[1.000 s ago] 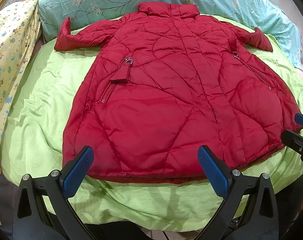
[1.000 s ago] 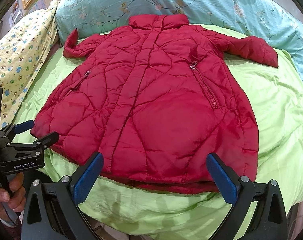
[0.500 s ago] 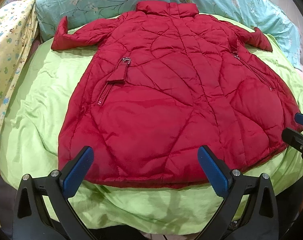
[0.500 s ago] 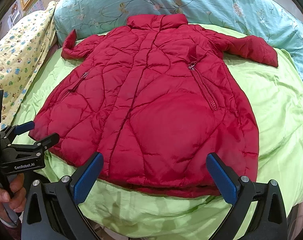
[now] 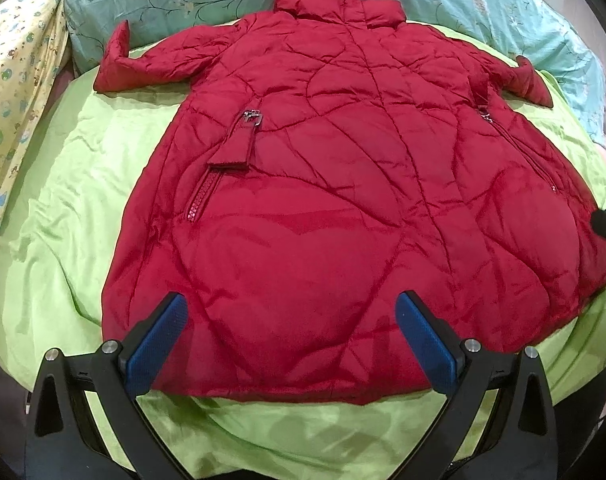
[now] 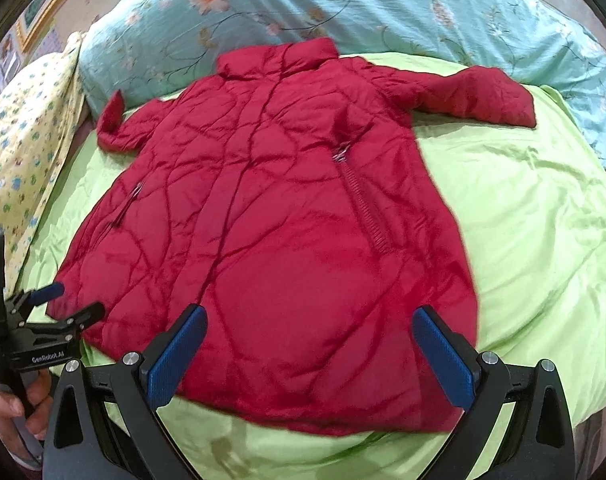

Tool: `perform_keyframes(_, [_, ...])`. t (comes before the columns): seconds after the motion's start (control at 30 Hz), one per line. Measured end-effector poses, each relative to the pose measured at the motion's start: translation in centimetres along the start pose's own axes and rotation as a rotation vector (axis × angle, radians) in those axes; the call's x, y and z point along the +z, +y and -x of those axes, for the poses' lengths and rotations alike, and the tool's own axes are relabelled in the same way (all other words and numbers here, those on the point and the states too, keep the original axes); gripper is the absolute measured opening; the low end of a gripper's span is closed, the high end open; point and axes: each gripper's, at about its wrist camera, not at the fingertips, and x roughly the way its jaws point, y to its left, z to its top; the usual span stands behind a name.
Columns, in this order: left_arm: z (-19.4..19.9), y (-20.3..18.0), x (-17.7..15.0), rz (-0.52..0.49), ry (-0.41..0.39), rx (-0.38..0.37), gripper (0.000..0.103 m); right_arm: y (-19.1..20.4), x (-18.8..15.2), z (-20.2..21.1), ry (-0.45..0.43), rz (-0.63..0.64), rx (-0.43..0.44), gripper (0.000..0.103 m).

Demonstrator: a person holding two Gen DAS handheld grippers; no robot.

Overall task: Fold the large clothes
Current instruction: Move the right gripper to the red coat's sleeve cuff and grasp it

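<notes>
The left hand-held gripper (image 5: 289, 342) and the right hand-held gripper (image 6: 309, 354) both stand released, jaws spread wide and holding nothing. Just ahead of each, and partly between its blue pads, lies the hem of the red quilted coat (image 5: 343, 200), spread front-up on the green bedsheet (image 5: 71, 184). Beyond the hem the body runs forward to the collar, with the sleeves reaching out to either side at the far end, near the floral teal pillow (image 6: 383, 4).

The likely risk is the slick, puffy fabric: a shallow bite at the hem could slip out, or catch only the top layer, so the fold would drag crooked. The bedsheet might also get pinched along with it.
</notes>
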Motion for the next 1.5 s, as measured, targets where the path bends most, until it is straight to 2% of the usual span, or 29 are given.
perform_keyframes(0.27, [-0.8,0.0,1.3,0.005,0.018,-0.028,0.103,-3.2,2.5,-0.4,-0.056,-0.075,0.020,0.103])
perform_keyframes(0.47, [-1.5,0.2,2.3,0.006,0.025,-0.029,0.103,-6.9,5.9,-1.3,-0.074,-0.145,0.003,0.103])
perform_keyframes(0.73, [-2.4,1.0,4.7,0.023,0.020,-0.021,0.103,-12.7,11.9,-2.8,-0.098,-0.255,-0.005,0.103])
perform_keyframes(0.93, [-3.5,1.6,6.7,0.033,0.031,-0.015,0.103,-18.4,17.5,-6.0,-0.091,-0.367,-0.035,0.103])
perform_keyframes(1.27, [-7.3,2.0,8.5,0.053,0.105,0.004,0.103,-27.1,27.4,-12.1,-0.119,-0.503,-0.200,0.100])
perform_keyframes(1.43, [-9.1,1.1,8.4,0.027,0.151,0.007,0.103,-30.6,30.6,-16.1,-0.075,-0.543,-0.276,0.092])
perform_keyframes(1.5, [-9.3,1.0,8.4,0.018,0.154,0.015,0.103,-31.2,31.1,-17.7,-0.038,-0.527,-0.321,0.085])
